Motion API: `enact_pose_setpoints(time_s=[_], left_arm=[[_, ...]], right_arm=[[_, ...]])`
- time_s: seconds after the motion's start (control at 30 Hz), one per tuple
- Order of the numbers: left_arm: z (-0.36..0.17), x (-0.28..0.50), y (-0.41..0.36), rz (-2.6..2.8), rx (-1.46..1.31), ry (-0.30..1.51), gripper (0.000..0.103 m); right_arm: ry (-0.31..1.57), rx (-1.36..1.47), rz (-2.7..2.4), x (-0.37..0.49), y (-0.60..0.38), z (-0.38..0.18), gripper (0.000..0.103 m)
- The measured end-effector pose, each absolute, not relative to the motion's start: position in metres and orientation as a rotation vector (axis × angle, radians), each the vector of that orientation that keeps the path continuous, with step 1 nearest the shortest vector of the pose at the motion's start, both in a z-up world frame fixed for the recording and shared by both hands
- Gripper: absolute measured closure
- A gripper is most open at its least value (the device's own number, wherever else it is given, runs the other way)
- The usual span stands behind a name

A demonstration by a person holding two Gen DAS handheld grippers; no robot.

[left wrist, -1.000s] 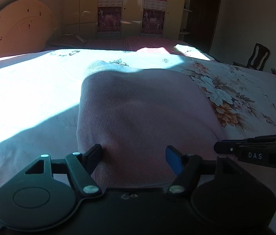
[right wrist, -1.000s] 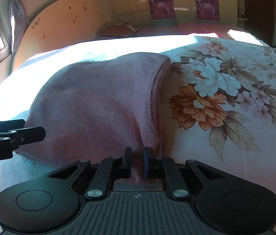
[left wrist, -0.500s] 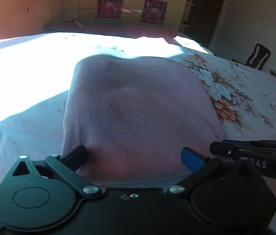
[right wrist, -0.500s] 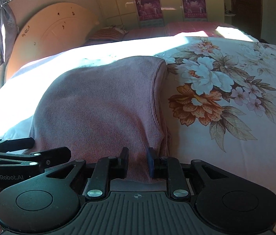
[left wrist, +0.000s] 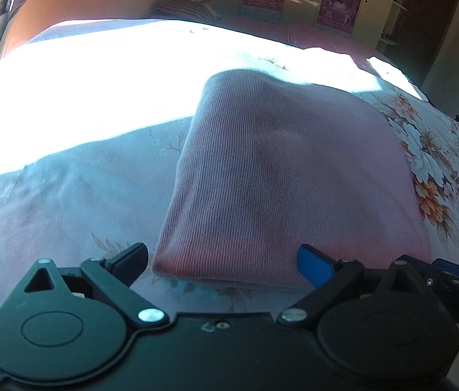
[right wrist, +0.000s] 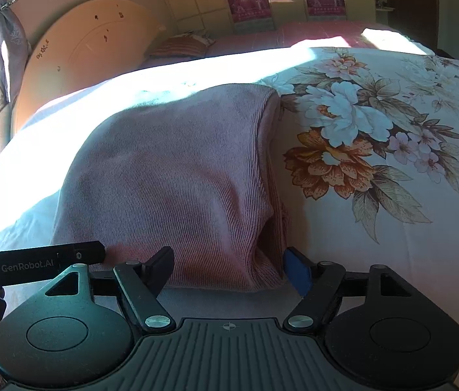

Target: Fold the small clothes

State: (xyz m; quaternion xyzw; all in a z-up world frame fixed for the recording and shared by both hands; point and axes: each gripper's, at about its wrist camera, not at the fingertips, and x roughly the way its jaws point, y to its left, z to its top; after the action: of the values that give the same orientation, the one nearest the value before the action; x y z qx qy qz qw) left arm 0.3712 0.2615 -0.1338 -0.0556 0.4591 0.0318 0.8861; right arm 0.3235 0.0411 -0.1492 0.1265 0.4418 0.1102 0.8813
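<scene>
A pink ribbed knit garment (left wrist: pixel 281 176) lies folded flat on the floral bedsheet (left wrist: pixel 66 195); it also shows in the right wrist view (right wrist: pixel 171 176). My left gripper (left wrist: pixel 223 262) is open just in front of its near edge, with nothing between the fingers. My right gripper (right wrist: pixel 229 268) is open at the near right corner of the garment, apart from the cloth. The layered fold edges show along the garment's right side (right wrist: pixel 271 195).
The bedsheet (right wrist: pixel 392 195) has large flower prints on the right. A wooden headboard (right wrist: pixel 92 52) and a striped pillow (right wrist: pixel 180 45) are at the far end. Wardrobes with posters (left wrist: pixel 340 3) stand behind. Bright sunlight crosses the far half of the bed.
My right gripper opened and let go of the garment's near edge. My left gripper opened wider and drew back. The garment now lies flat on the bed.
</scene>
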Motion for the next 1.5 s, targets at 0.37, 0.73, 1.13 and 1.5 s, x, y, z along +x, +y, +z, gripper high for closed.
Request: enact_pose_setpoints(time_s=[0.37, 0.73, 1.13, 1.5], left_arm=[[-0.059, 0.285, 0.261, 0.119, -0.048, 0.825, 0.015], [-0.009, 0.172, 0.216, 0.108, -0.002, 0.774, 0.007], [0.028, 0.085, 0.198, 0.099, 0.005, 0.712, 0.001], [0.035, 0.064, 0.203, 0.102, -0.012, 0.700, 0.001]], right_arm=[[0.865, 0.234, 0.397, 0.241, 0.026, -0.082, 0.001], [0.817, 0.052, 0.318, 0.140, 0.023, -0.035, 0.000], [0.599, 0.003, 0.229, 0.048, 0.014, 0.025, 0.000], [0.572, 0.001, 0.179, 0.015, 0.010, 0.031, 0.000]])
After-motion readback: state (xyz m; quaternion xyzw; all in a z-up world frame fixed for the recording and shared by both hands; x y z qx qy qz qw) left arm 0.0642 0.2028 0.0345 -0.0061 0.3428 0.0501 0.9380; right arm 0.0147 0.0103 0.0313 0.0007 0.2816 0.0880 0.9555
